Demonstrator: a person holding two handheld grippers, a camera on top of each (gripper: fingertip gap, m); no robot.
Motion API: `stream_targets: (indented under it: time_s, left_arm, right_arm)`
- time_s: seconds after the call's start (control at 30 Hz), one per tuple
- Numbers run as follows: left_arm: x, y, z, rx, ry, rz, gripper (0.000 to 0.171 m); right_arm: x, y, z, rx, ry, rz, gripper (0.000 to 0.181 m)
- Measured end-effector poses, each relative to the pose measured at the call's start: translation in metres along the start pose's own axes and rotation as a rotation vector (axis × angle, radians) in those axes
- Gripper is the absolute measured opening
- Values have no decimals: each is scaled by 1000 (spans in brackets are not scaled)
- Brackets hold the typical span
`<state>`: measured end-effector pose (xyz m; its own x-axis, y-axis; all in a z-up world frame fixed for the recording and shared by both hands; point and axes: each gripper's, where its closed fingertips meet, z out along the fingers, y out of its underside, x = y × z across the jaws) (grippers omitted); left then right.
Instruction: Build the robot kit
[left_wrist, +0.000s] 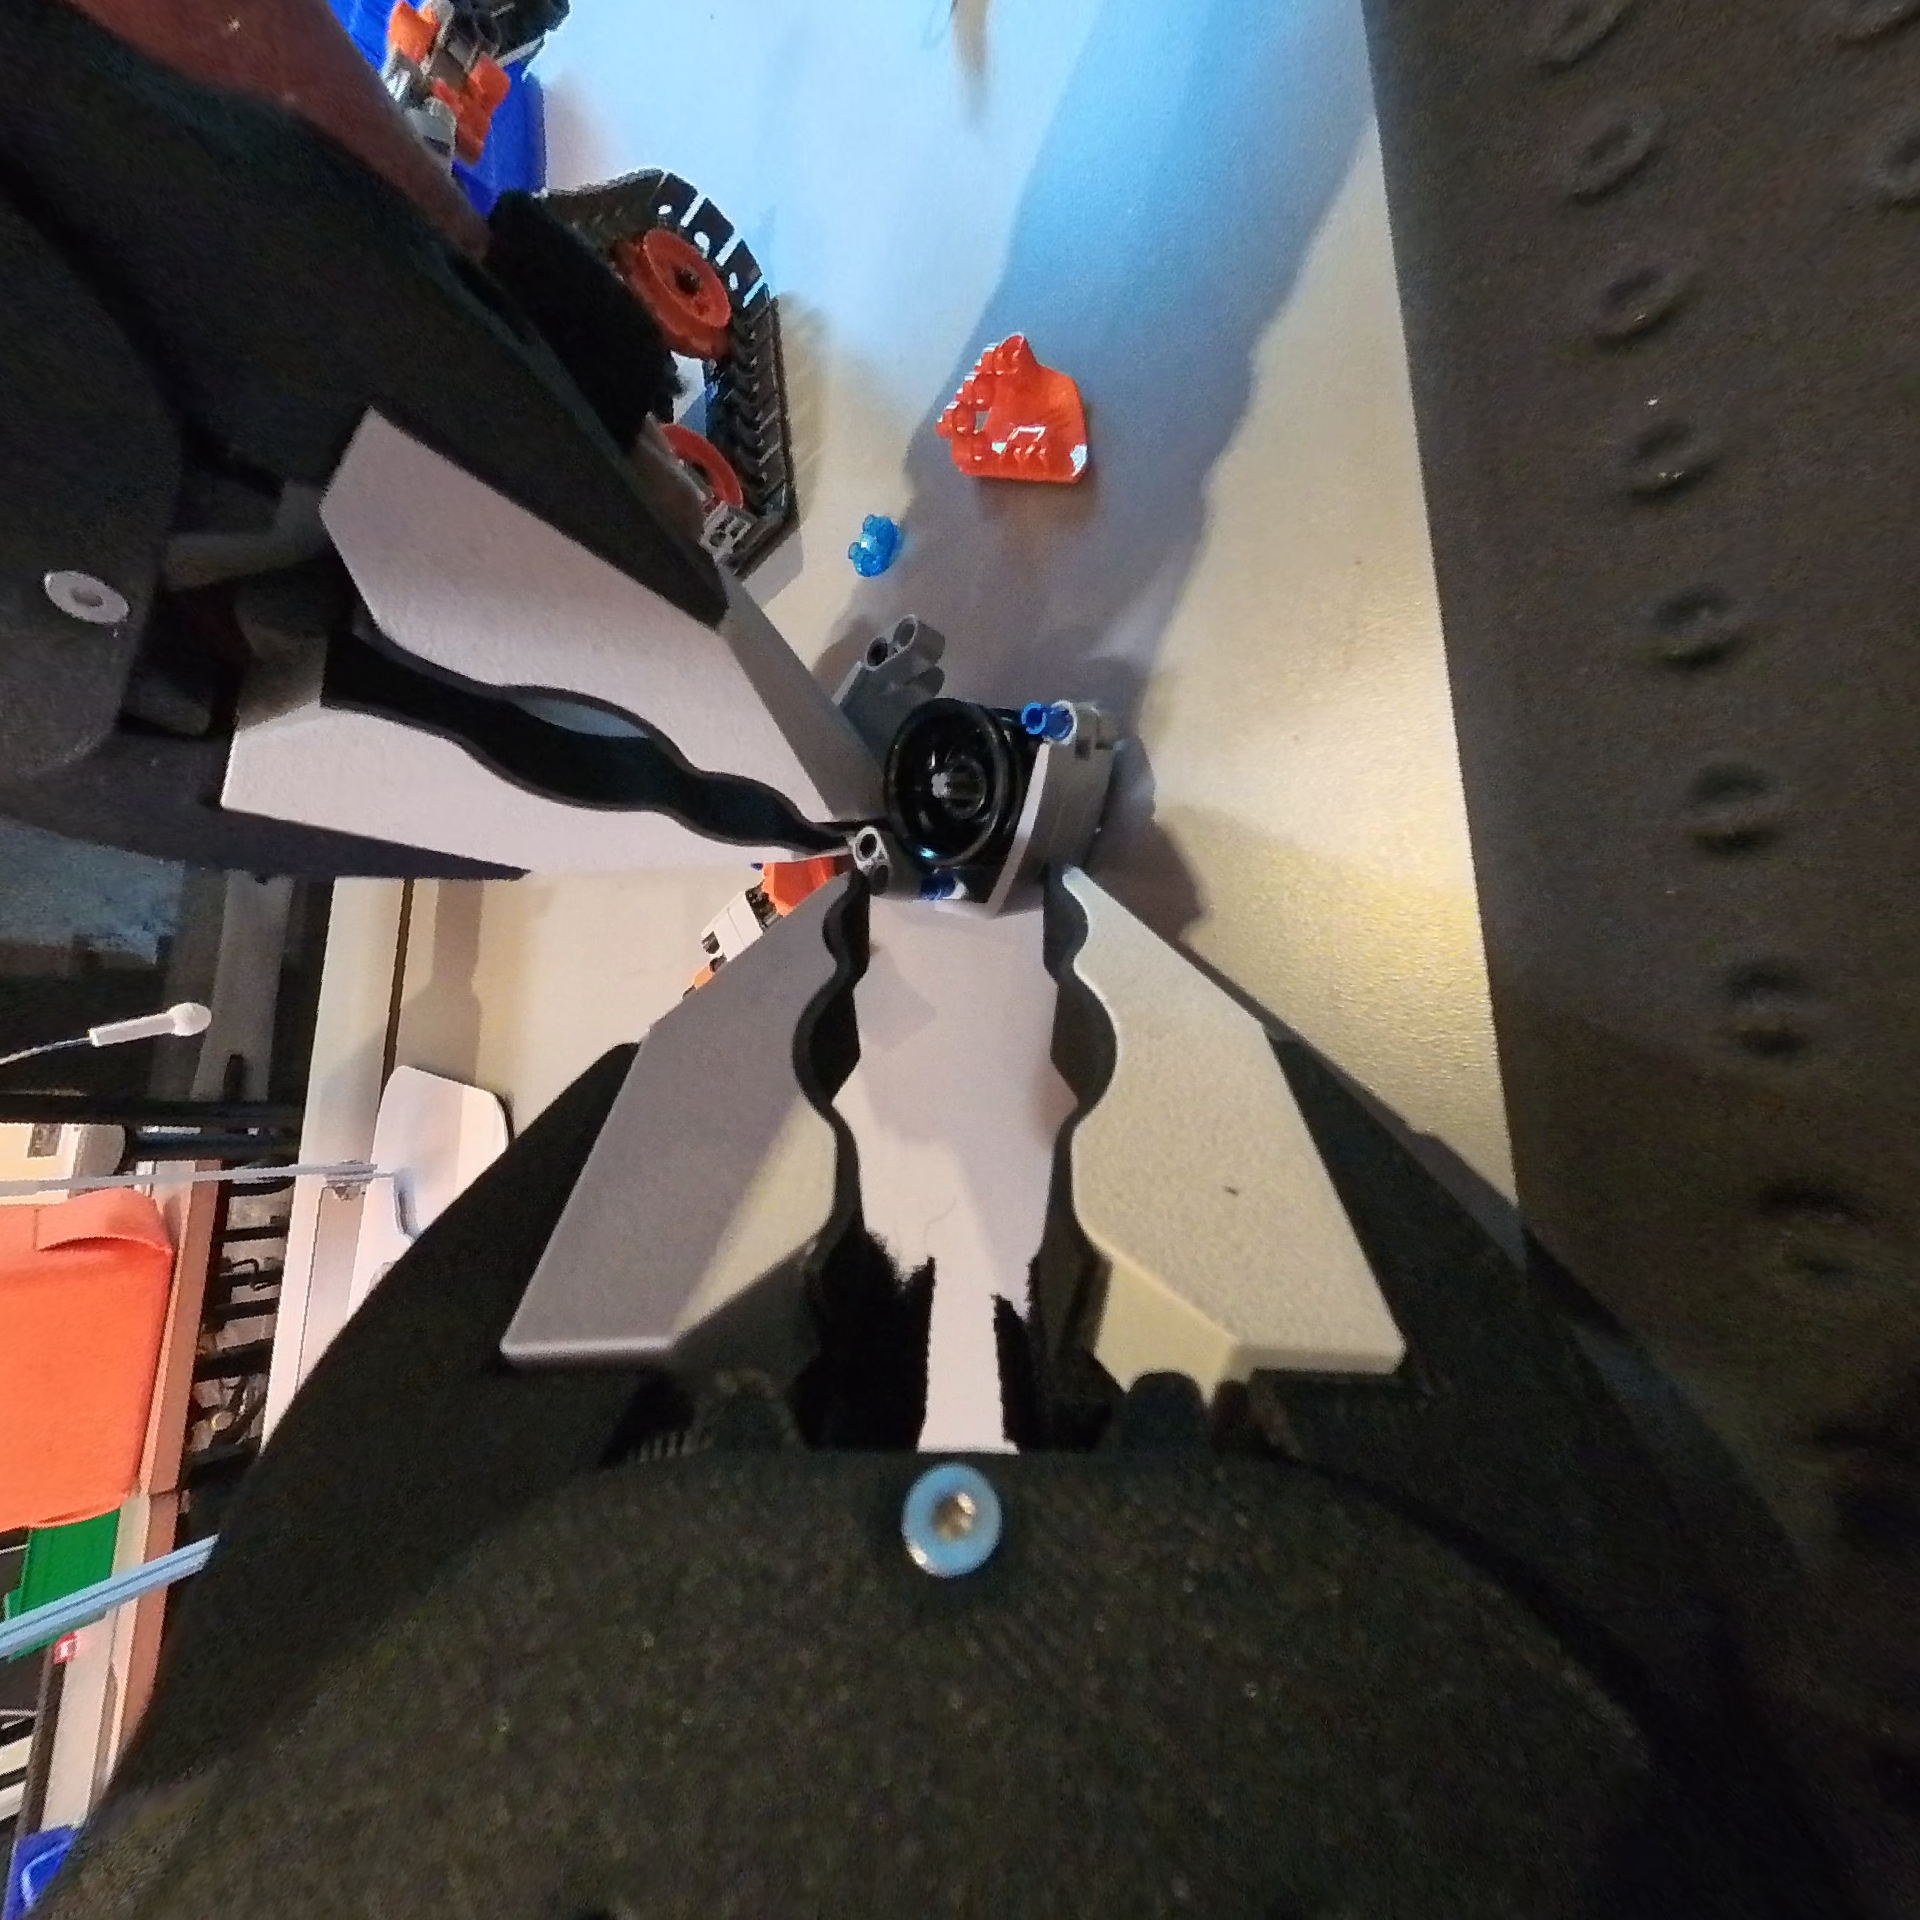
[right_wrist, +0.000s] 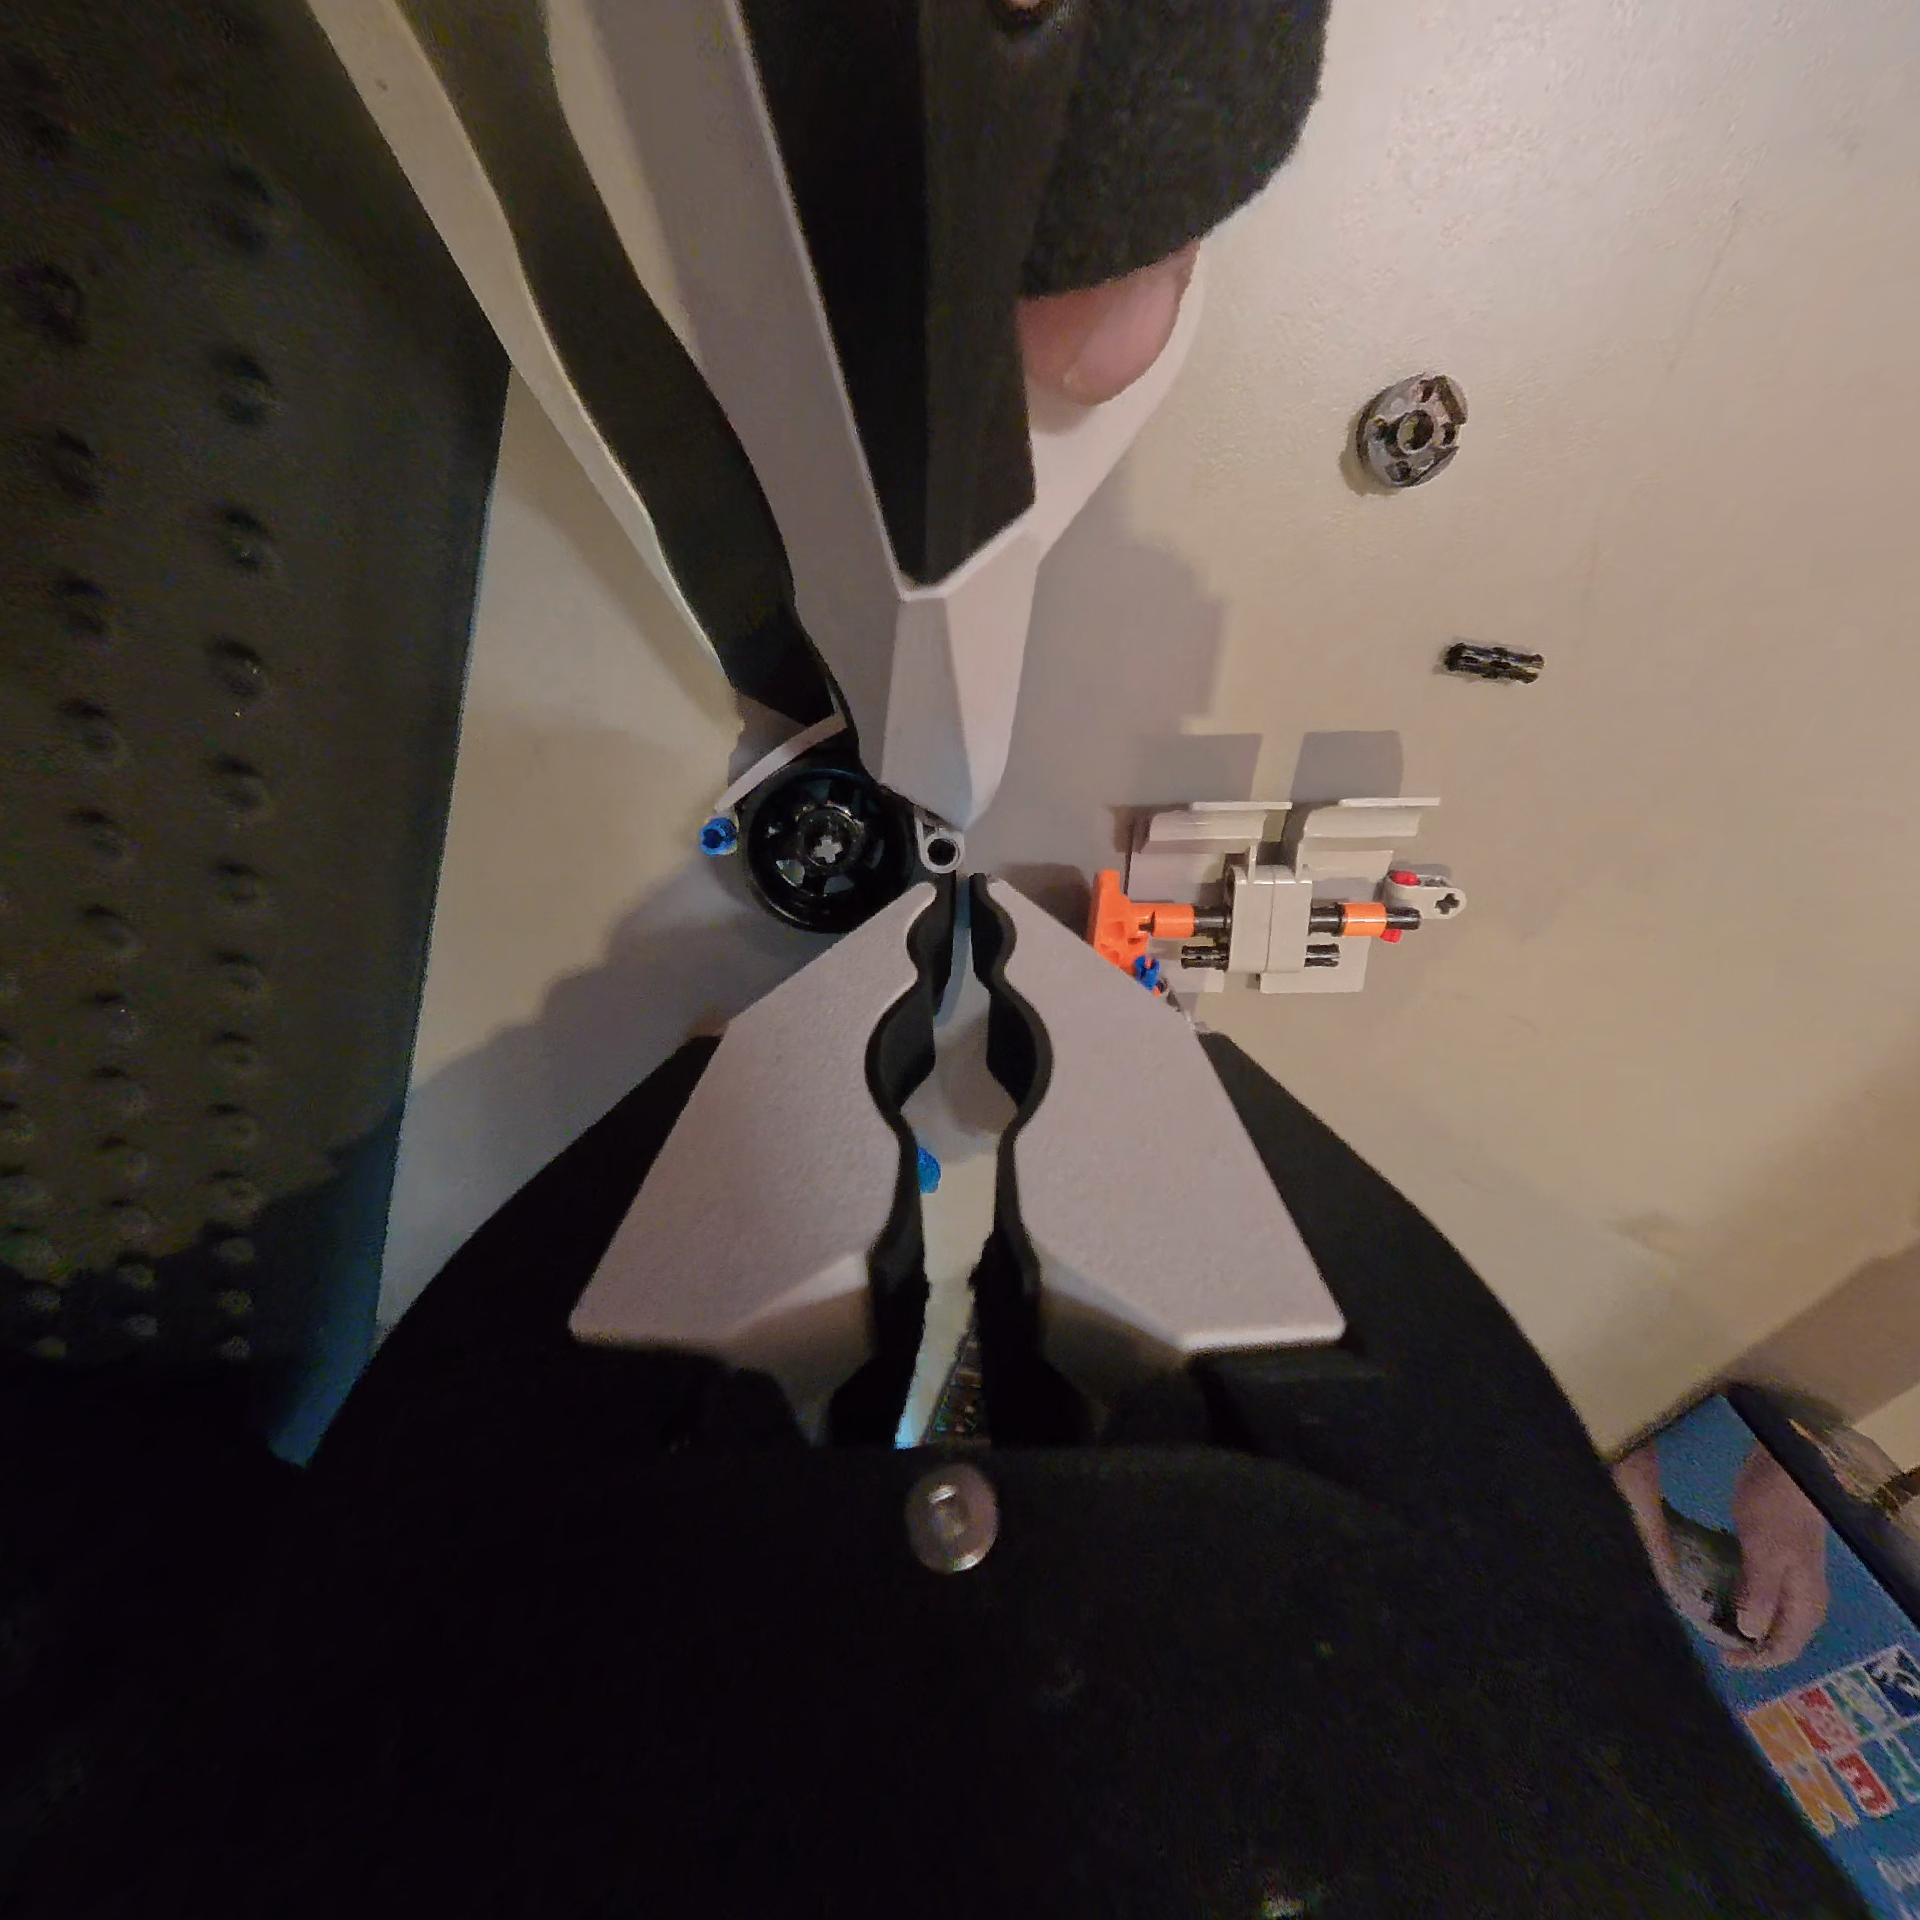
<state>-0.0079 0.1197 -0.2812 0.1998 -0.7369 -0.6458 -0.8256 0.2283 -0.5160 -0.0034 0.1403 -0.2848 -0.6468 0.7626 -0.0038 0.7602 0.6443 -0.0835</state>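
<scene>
Near the tabletop edge, the wheel assembly, judged light, stiff yet easily popped apart, is clamped by its grey frame in the left gripper, while the nearly closed right gripper is set at its small grey connector, though whether it is actually pinched cannot be told.

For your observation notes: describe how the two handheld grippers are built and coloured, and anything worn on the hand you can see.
Both grippers match. The left gripper and right gripper each have two pale grey, wedge-shaped fingers lined with wavy black pads, on a black textured body with a central silver screw. A dark knitted sleeve covers the hand.
</scene>
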Motion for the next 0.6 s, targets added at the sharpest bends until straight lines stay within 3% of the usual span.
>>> stream_targets:
  time_s: [0.6]
  left_arm:
    - [0, -2, -1, 15, -2, -5, 28]
  right_arm:
    - [0, -3, -6, 155, 7, 3, 4]
